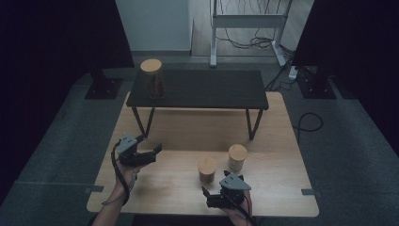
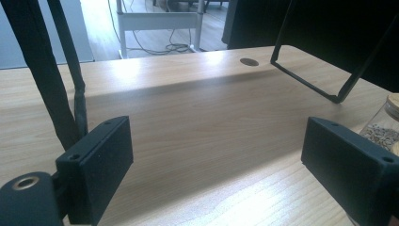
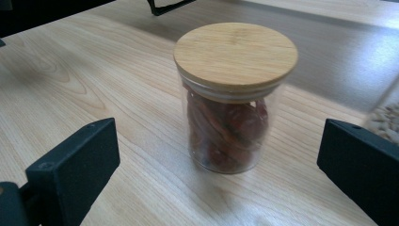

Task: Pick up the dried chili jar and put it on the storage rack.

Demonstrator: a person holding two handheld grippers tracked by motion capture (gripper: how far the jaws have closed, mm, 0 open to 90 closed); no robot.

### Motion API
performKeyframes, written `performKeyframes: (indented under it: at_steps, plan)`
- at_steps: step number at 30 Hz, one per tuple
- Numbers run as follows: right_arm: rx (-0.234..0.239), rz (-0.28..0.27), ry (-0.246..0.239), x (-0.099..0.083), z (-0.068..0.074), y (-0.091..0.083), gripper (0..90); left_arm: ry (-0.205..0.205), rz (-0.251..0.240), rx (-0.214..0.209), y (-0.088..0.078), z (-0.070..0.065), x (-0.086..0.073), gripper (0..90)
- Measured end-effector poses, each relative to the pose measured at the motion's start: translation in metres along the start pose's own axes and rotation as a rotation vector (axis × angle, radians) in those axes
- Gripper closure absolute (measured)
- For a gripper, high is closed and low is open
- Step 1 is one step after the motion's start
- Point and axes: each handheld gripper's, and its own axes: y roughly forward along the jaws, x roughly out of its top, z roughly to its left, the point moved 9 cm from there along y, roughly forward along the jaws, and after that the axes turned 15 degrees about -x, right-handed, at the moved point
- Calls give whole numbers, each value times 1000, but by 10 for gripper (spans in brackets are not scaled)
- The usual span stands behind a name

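Observation:
A glass jar with red contents and a round wooden lid stands on the wooden table. It is at the front middle in the high view. My right gripper is just in front of it and open. In the right gripper view its jaws stand wide either side of the jar and touch nothing. A second jar holding pale seeds stands right of the first. My left gripper hovers open over the table's left part, and in the left gripper view nothing is between its jaws.
A low black shelf on thin metal legs stands across the far half of the table, with a third wooden-lidded jar on its left end. The seed jar sits at the right edge of the left gripper view. Grey carpet surrounds the table.

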Motion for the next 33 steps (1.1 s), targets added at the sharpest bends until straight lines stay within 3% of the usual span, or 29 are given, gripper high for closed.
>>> performKeyframes:
  at_steps: [16,33]
  plan:
    - [-17,24,-21,4,6,22,0,2,2,2,0,0,0,89]
    - [-35,19,-46,7,12,33,0,2,3,5,0,1,-1,89]
